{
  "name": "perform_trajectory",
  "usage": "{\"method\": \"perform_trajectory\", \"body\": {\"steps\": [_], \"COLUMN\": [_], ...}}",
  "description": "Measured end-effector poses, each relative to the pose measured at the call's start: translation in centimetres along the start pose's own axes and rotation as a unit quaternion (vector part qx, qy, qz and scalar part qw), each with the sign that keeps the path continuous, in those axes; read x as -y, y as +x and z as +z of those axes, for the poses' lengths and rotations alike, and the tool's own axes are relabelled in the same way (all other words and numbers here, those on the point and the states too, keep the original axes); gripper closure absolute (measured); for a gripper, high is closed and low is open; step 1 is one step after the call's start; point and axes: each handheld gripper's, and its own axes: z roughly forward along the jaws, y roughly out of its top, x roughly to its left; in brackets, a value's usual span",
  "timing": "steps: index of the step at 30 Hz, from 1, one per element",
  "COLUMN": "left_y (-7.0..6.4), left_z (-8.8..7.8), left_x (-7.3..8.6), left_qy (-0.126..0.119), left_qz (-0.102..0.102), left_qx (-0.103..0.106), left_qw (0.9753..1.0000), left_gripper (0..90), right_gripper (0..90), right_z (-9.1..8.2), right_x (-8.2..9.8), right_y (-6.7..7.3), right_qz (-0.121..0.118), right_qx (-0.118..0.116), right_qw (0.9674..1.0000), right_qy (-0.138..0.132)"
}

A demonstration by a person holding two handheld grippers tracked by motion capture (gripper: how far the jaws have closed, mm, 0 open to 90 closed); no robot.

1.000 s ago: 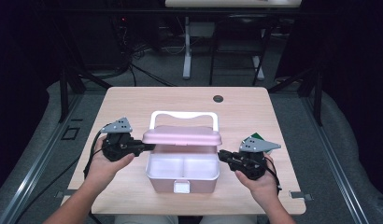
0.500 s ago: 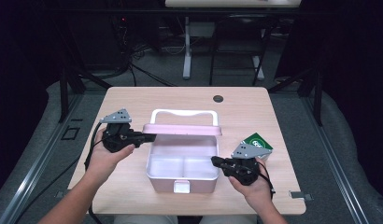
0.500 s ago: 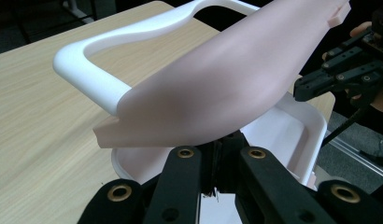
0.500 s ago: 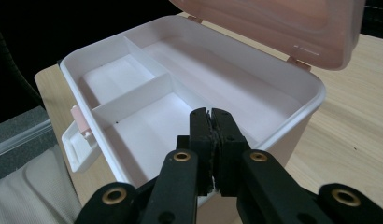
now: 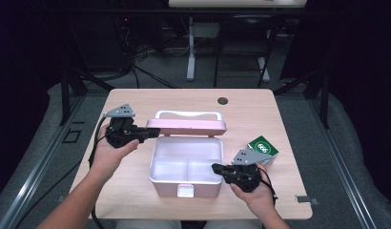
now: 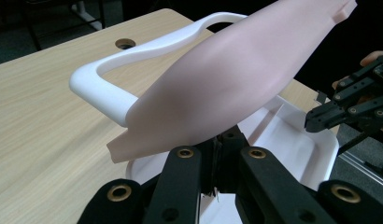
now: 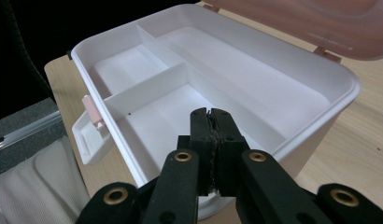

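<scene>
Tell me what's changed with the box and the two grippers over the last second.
The left gripper, shut on the pink lid, has swung it up and back, so the white box now stands open. The right gripper drew back toward the box's front right corner and closed, holding nothing. The box and the green carton stayed put.

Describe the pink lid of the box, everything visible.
The pink lid looks like smooth matte plastic, gently domed on its outer face, with a white loop handle on top. It is swung up and back, standing open over the rear edge of the white box, joined there by small pink hinge tabs. The left gripper is shut on its left edge, holding it up. Nothing else touches it.
</scene>
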Motion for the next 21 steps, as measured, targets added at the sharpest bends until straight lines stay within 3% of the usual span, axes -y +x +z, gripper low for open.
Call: {"method": "perform_trajectory", "body": {"steps": [21], "left_y": [0.69], "left_z": [0.63], "left_x": [-1.01], "left_qy": [0.005], "left_qz": [-0.006], "left_qx": [-0.016], "left_qw": [0.9998], "left_gripper": [89.2], "right_gripper": [88.2], "right_z": [1.03], "right_x": [0.77], "right_y": [0.74], "right_qz": [-0.008], "right_qx": [-0.015], "right_qw": [0.9997], "right_qy": [0.020]}}
